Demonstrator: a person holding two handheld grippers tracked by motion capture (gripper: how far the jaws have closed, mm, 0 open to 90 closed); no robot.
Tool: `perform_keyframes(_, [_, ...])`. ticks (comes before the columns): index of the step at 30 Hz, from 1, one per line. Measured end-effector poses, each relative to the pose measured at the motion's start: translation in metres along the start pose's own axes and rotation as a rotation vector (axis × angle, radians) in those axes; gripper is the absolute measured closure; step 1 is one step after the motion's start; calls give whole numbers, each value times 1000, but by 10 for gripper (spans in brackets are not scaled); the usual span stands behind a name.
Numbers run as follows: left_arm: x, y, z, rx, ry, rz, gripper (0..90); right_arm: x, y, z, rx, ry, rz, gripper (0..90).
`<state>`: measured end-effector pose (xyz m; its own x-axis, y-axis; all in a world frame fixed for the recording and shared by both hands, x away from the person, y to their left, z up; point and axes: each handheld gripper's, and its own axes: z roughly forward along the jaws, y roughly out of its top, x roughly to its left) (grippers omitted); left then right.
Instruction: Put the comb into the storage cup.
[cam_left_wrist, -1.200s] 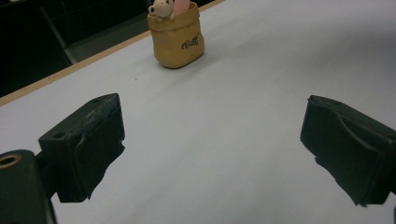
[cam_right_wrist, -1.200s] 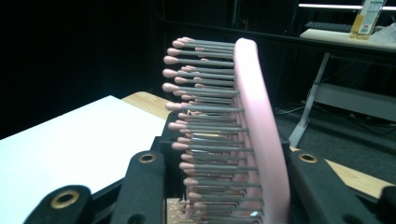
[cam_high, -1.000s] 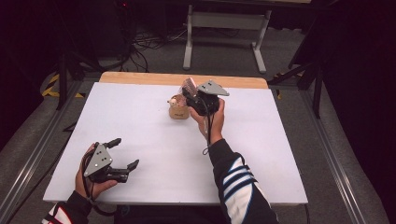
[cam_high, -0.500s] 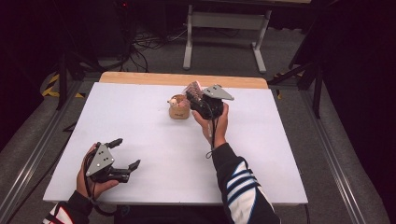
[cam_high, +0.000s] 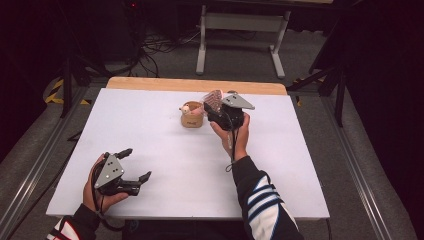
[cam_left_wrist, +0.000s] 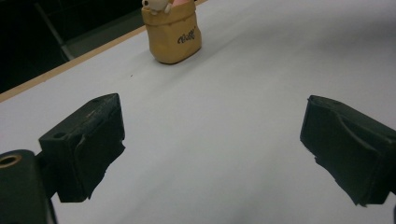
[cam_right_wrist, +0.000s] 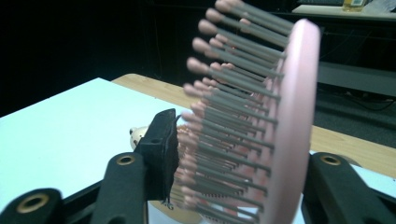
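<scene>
A pink hairbrush (cam_right_wrist: 261, 116) with grey, pink-tipped bristles is clamped upright in my right gripper (cam_high: 214, 102), which is shut on it above the far middle of the white table (cam_high: 190, 165). Just left of it stands a small tan pouch-shaped holder (cam_high: 192, 115) with a little figure at its top; it also shows at the top of the left gripper view (cam_left_wrist: 173, 30). My left gripper (cam_high: 134, 165) rests near the table's front left, jaws wide apart and nothing between them; its two black pads (cam_left_wrist: 88, 140) frame bare table.
A wooden strip (cam_high: 195, 85) edges the table's far side. Beyond it are a metal stand (cam_high: 240, 30), cables on the floor and dark surroundings. Rails run along both sides of the table.
My right gripper with the hairbrush has shifted slightly right and up, away from the tan holder. The left gripper stays about where it was.
</scene>
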<state>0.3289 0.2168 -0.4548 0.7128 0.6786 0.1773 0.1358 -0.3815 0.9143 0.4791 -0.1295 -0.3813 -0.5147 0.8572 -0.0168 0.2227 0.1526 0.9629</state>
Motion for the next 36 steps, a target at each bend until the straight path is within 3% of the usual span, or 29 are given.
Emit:
perform_keyframes(13, [0, -1, 2, 14, 7, 12, 76, -5, -2, -3, 19, -22, -29, 408])
perform_keyframes(22, [2, -1, 1, 15, 16, 7, 75, -7, -3, -5, 32, -35, -41, 255])
perform_keyframes(28, [2, -1, 2, 18, 15, 7, 75, -3, -2, -4, 54, -57, -83, 171])
perform_keyframes(36, [4, -1, 0, 15, 20, 3, 75, -4, -3, -1, 83, -68, -84, 81])
